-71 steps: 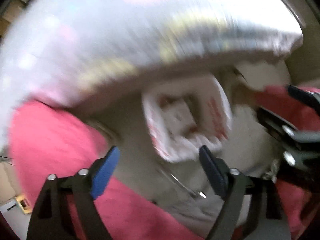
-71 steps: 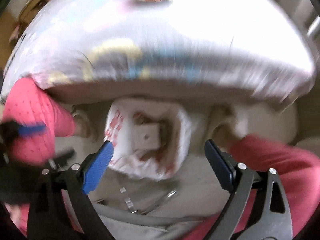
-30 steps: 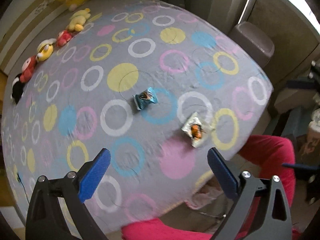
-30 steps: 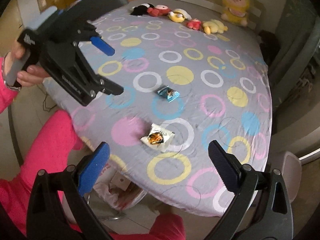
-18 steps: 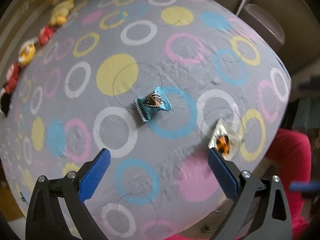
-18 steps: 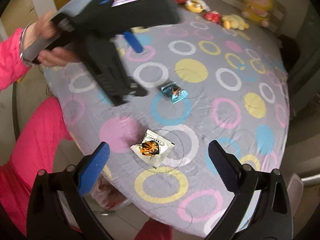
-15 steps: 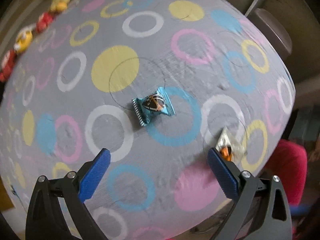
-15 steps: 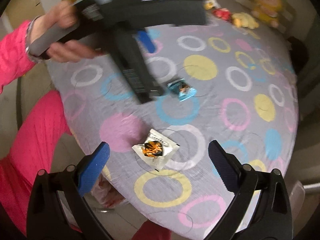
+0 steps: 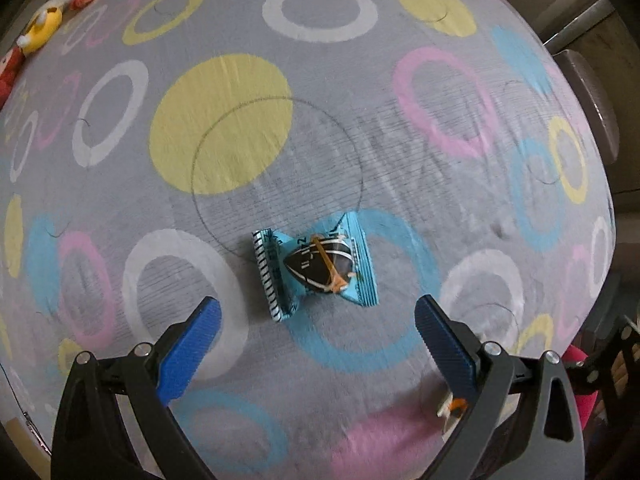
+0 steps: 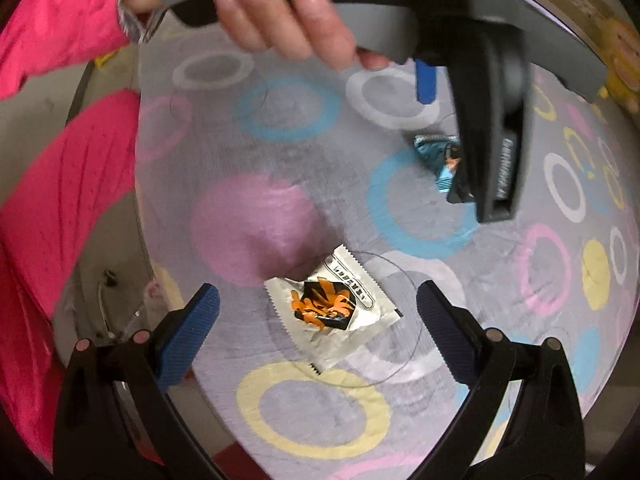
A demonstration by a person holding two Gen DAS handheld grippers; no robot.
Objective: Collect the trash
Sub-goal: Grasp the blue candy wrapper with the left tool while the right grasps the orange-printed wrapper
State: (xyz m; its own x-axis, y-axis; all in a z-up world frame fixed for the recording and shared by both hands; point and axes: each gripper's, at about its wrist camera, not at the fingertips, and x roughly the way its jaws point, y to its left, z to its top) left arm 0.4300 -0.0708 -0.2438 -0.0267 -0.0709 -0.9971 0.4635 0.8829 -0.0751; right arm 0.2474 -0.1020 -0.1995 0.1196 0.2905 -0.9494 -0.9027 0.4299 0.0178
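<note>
— Where is the trash?

— The blue wrapper (image 9: pixel 316 270) lies on the bed (image 9: pixel 360 140), on its grey sheet of coloured rings, just ahead of my left gripper (image 9: pixel 316 320) and centred between its fingers, which stand wide with nothing in them. The white wrapper (image 10: pixel 334 308), printed orange on black, lies near the bed's edge, between the wide, empty fingers of my right gripper (image 10: pixel 318 322).

— Any writing?

— The blue one shows pale letters on its dark panel, too small to read. The white one carries a boxed line of print along its top edge, also unreadable.

— What else?

— From the right wrist view, my left hand (image 10: pixel 288 28) holds its grey handle above the blue wrapper. Plush toys (image 9: pixel 40 24) line the bed's far side.
</note>
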